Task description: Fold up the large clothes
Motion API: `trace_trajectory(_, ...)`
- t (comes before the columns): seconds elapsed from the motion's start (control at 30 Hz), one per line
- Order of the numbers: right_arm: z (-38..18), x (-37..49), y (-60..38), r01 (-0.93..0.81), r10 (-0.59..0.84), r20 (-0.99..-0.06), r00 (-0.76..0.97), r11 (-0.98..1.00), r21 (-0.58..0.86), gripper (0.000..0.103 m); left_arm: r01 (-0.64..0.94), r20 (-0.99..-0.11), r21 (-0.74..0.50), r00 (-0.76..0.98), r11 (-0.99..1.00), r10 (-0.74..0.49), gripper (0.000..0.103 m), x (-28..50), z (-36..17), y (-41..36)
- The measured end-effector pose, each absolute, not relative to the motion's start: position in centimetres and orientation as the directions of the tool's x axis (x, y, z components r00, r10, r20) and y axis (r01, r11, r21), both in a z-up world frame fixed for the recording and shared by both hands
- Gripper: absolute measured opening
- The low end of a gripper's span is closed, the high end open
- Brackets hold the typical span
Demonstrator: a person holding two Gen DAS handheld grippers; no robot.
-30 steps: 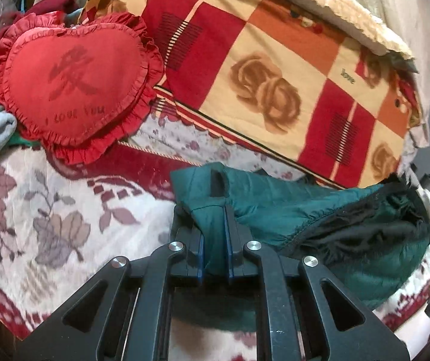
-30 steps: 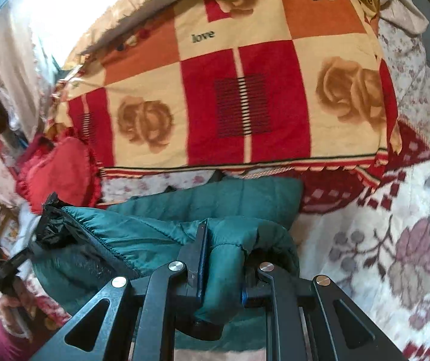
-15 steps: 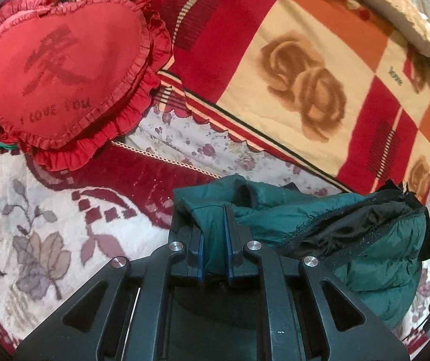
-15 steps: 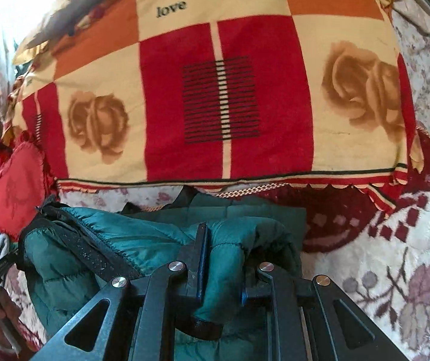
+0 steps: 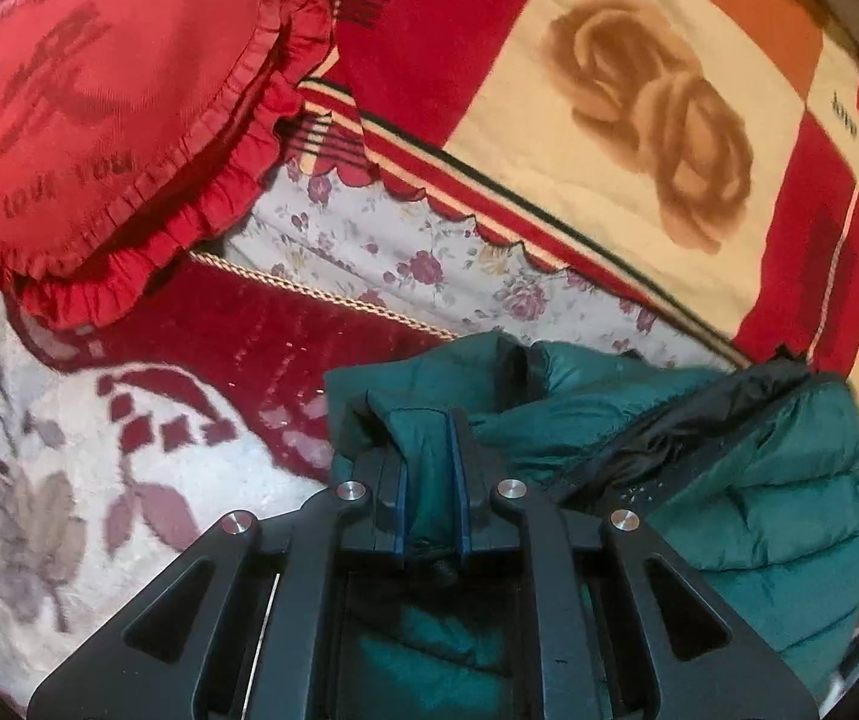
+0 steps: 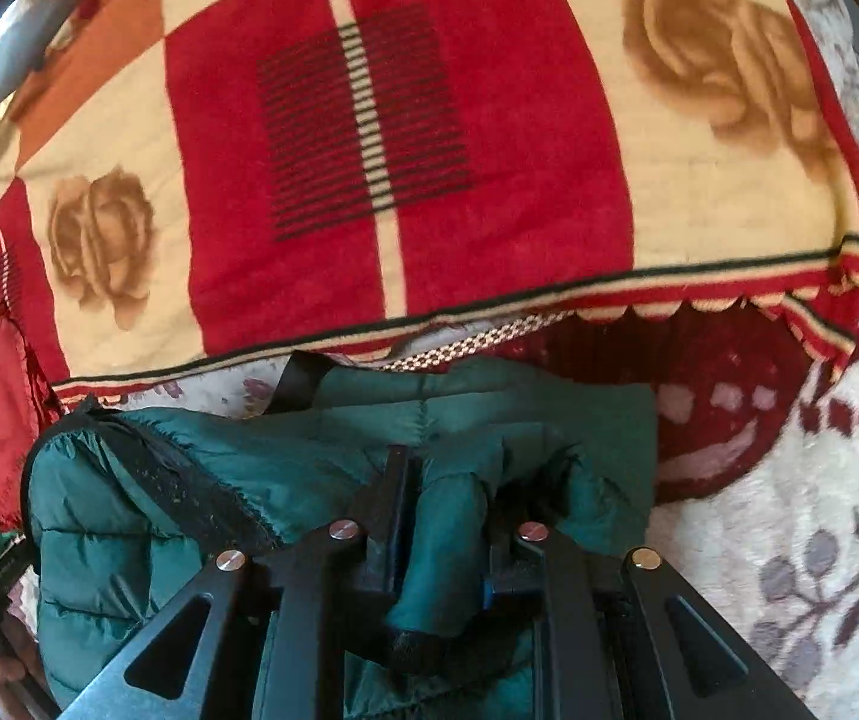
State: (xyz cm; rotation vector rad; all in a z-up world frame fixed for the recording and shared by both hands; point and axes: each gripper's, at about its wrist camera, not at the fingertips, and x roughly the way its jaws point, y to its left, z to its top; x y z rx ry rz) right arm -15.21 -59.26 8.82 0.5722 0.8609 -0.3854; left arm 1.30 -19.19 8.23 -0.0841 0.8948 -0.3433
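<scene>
The left gripper (image 5: 429, 450) is clamped on a fold of the green puffer jacket (image 5: 759, 480), and the right gripper (image 6: 447, 492) pinches another fold of it. The jacket lies bunched on the floral bedspread (image 5: 69, 450), just below the rose-patterned blanket's (image 6: 489, 150) scalloped edge, with the red heart cushion (image 5: 99, 90) nearby.

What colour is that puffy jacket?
Dark teal green jacket with black lining; clearest in the right wrist view.
</scene>
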Motion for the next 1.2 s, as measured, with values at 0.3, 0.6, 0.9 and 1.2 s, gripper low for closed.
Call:
trace_trajectory(0.3,14.4,-18.1,-58.4,0.479,-0.089,-0.731,0.677,0.807,0.345,0.077,0.301,-0.715,-0.373,0.51,0.877,-0.479,0.026,0.7,11.6,-16.4)
trace_trajectory(0.6,17.1,-17.9,-50.7,0.314,-0.106,-0.723,0.682,0.936,0.159,0.078,0.33,-0.64,-0.316,0.617,0.889,-0.457,0.074,-2.6,14.6,-16.2)
trace_trajectory(0.9,11.0,-9.1,-40.8,0.14,-0.212,-0.755,0.621,0.977,-0.159,0.077,0.32,-0.741,-0.137,0.595,0.938,-0.311,0.075,-2.3,8.8,-21.7)
trace_trajectory(1.2,5.2,-6.7,-47.6,0.362,-0.25,-0.819,0.517,0.931,-0.055,0.08,0.338,-0.724,-0.098,0.621,0.936,-0.3,0.081,0.2,6.3,-24.8)
